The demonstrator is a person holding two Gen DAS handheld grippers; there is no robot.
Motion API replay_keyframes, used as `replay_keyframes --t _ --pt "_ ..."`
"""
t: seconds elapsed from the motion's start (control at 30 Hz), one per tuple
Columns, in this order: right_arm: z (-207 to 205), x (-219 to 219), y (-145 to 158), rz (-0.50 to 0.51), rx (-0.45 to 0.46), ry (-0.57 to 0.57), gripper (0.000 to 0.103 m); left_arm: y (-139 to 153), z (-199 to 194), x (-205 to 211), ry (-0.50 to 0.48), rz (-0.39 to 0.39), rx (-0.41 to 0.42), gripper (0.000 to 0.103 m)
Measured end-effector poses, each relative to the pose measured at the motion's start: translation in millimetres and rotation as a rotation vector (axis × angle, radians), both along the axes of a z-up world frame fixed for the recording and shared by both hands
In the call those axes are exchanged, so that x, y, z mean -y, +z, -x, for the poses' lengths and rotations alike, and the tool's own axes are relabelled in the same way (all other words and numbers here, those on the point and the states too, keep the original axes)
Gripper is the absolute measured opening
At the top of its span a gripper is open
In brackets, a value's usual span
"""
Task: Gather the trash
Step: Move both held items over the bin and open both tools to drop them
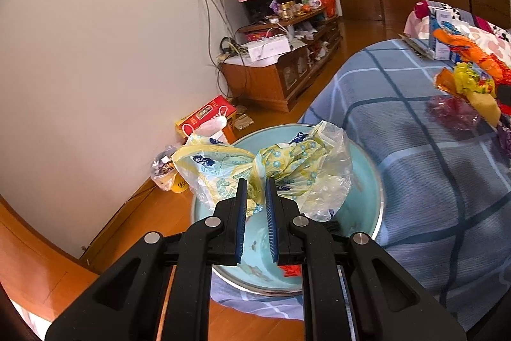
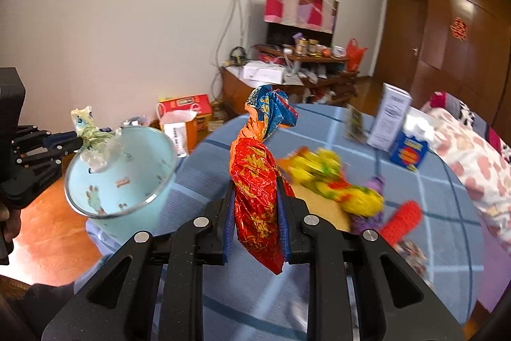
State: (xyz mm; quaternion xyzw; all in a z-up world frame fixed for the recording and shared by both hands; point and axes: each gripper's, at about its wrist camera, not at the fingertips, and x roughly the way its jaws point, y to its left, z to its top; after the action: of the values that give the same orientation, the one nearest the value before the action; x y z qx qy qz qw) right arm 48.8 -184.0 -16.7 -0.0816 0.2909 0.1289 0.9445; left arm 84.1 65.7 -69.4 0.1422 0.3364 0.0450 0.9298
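Crumpled yellow-and-clear plastic bag (image 1: 281,171) bunched above the pale blue basin (image 1: 367,181), basin at the desk edge, twisted red-and-orange foil wrapper (image 2: 257,197) upright with blue top, yellow wrappers (image 2: 335,184) lying blurred on the blue checked desk (image 2: 415,245)

Basin (image 2: 121,181) sits at left edge of the table (image 2: 415,245). Left gripper (image 1: 255,190) holds crumpled bag (image 1: 287,168) over the basin. Right gripper (image 2: 255,197) holds foil wrapper (image 2: 258,181) above table, right of basin. Wrapper pile (image 2: 335,184) lies on table further right; boxes (image 2: 396,130) stand behind it.
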Motion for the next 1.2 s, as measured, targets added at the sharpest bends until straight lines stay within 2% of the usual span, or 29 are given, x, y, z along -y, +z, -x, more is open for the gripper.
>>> replay_keyframes --t 0.5,1.2 --pt "-31.0 -67.5 -10.5 0.041 -0.006 0.11 0.023 -1.5 -10.5 -36.8 0.097 -0.002 0.001 0.012" --pt "-44.5 -110.7 -26.1 0.083 -0.036 0.189 0.023 -7.1 -18.3 -53.8 0.145 -0.005 -0.02 0.012"
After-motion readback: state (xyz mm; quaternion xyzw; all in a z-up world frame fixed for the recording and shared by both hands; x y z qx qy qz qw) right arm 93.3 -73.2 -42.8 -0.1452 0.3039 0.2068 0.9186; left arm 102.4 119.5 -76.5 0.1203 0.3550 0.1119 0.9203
